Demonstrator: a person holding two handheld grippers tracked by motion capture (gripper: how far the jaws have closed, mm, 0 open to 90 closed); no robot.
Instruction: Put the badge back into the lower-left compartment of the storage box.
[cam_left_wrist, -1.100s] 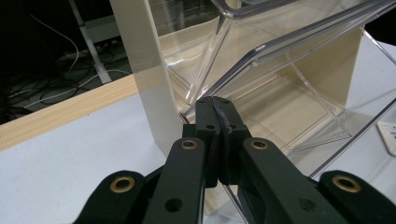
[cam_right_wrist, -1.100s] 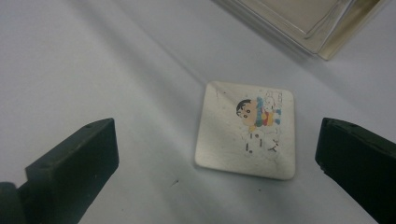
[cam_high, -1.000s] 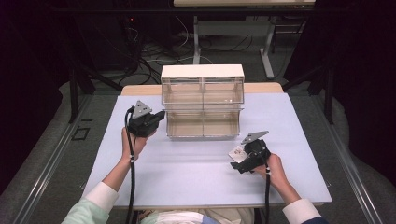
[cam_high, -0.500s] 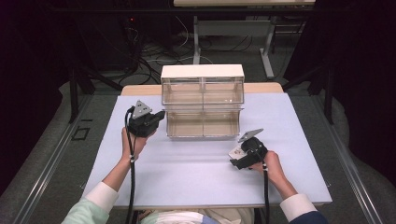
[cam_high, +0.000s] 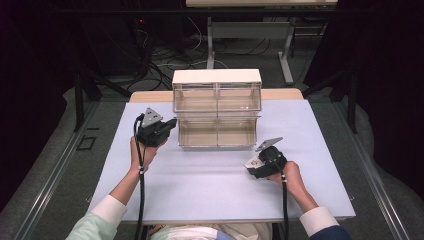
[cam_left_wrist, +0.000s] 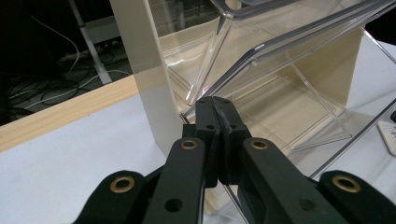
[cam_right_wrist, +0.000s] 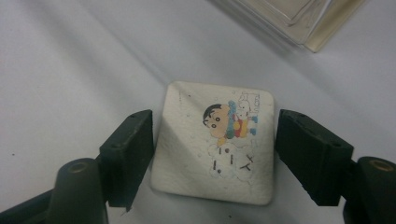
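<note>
White square tile (cam_right_wrist: 215, 142) lies between right claw's (cam_right_wrist: 212, 156) closing jaws.

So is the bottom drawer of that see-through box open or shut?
Open. The bottom drawer sticks out toward the person, past the top drawers, which sit flush in the cabinet. Nothing shows inside it.

High view overhead, facing forward; gripper views close (sharing drawer cabinet (cam_high: 217, 107)).
</note>
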